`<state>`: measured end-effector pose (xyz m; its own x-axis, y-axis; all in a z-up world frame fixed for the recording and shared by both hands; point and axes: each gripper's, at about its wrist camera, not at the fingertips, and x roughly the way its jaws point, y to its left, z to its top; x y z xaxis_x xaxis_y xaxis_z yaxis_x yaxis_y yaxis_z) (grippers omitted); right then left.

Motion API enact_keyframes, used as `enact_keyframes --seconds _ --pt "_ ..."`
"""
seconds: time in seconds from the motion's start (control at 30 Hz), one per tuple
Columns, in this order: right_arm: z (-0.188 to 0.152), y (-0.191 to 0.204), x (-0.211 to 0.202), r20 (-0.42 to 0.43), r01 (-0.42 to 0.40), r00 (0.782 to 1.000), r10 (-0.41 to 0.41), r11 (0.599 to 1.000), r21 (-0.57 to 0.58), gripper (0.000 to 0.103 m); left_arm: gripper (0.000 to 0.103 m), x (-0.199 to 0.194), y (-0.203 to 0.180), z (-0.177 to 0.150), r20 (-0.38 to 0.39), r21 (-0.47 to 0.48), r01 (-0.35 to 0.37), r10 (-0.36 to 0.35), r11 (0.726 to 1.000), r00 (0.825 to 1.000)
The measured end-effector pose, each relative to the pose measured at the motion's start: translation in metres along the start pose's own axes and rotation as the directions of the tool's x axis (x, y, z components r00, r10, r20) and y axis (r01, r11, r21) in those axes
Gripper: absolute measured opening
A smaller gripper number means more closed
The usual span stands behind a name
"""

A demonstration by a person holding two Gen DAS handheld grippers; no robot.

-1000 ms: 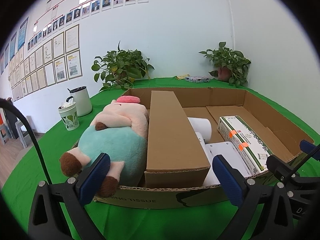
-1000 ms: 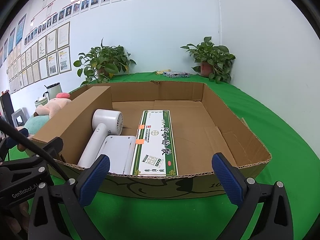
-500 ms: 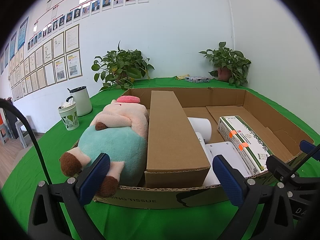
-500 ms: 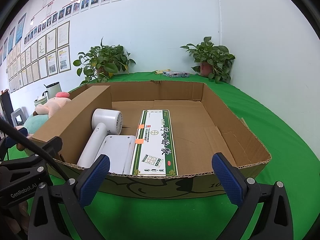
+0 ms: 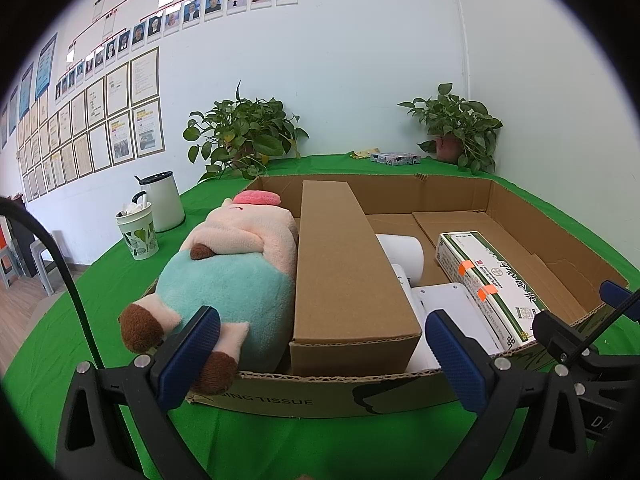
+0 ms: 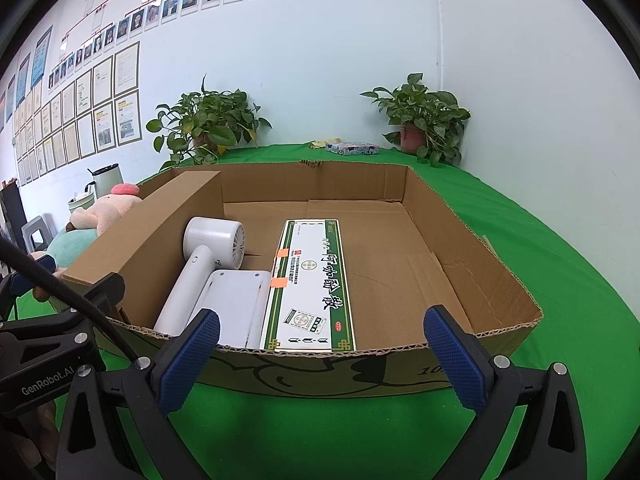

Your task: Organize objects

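Both tongs (image 5: 322,354) (image 6: 320,354) wide apart, level before the cardboard tray (image 6: 472,264).

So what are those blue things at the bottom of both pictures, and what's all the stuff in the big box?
Those are grabbers, like big tweezers, that a person holds, one in each hand. Each has a camera looking out between its two fingers, so one picture comes from the left gripper and one from the right gripper. Both are open and hold nothing. In front, on a green table, sits a cardboard box. Inside lie a plush toy, a long carton, a white hair dryer, a flat white gadget and a green-edged packet.
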<state>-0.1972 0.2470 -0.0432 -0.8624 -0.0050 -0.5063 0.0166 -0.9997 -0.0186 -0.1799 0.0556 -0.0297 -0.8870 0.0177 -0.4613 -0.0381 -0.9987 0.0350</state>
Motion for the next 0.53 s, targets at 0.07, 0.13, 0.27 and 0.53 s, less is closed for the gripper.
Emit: enact_keyframes --seconds 0.07,0.13,0.27,0.53 --pt "-0.0004 -0.0001 0.0008 -0.001 0.002 1.000 -0.002 1.000 -0.001 0.103 0.102 0.0001 -0.0001 0.0000 0.000 0.000 0.000 0.000 1.000 1.000" --pt "-0.0009 0.0001 0.0013 -0.002 0.005 1.000 -0.005 1.000 -0.002 0.103 0.102 0.0002 -0.0002 0.0000 -0.001 0.000 0.000 0.000 1.000 1.000" --pt "-0.0016 0.0003 0.0017 -0.003 0.008 1.000 -0.008 1.000 -0.004 0.103 0.102 0.0017 -0.0009 0.0002 -0.008 0.005 -0.006 0.006 1.000 1.000" --pt "-0.0012 0.0005 0.0014 -0.003 0.007 1.000 -0.007 1.000 -0.003 0.103 0.102 0.0009 -0.0020 -0.0001 -0.007 0.007 -0.022 0.022 1.000 1.000"
